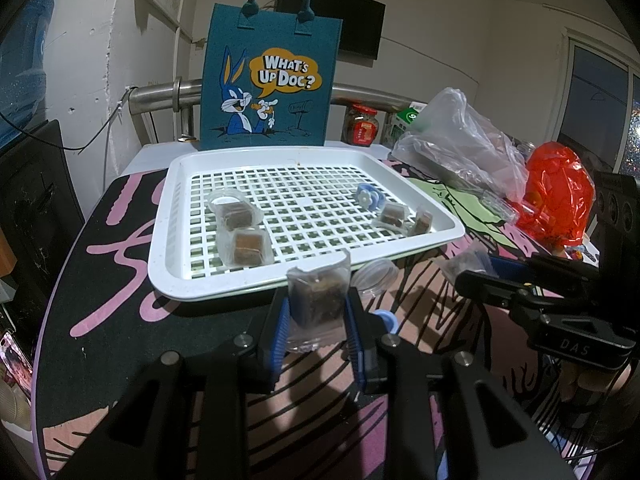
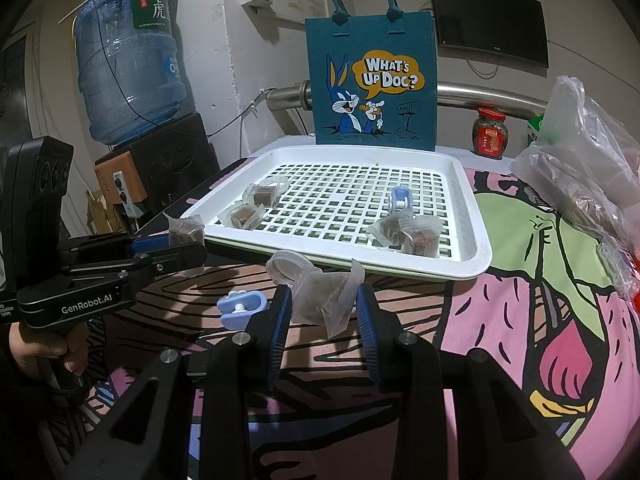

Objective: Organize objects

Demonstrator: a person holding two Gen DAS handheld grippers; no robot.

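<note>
Item 1: my left fingers (image 1: 316,320) clamp a clear sachet (image 1: 318,300) holding a brown block.

Item 2: my right fingers (image 2: 324,316) pinch a second crumpled sachet (image 2: 326,300).

Item 3: white grid tray (image 1: 168,256) just beyond both sets of fingers, holding 4 wrapped brown blocks.

Item 4: blue clip (image 2: 240,310) on the surface, left of my right fingers.

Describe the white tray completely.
The white tray is a shallow, square-ish plastic piece with rounded corners, a raised rim and a grid of square holes in its floor. It lies flat on the patterned table cover, in front of the upright blue bag. On it lie several clear-wrapped brown cubes, a clear lid and a small blue clip. Neither hand-held gripper touches it.
</note>
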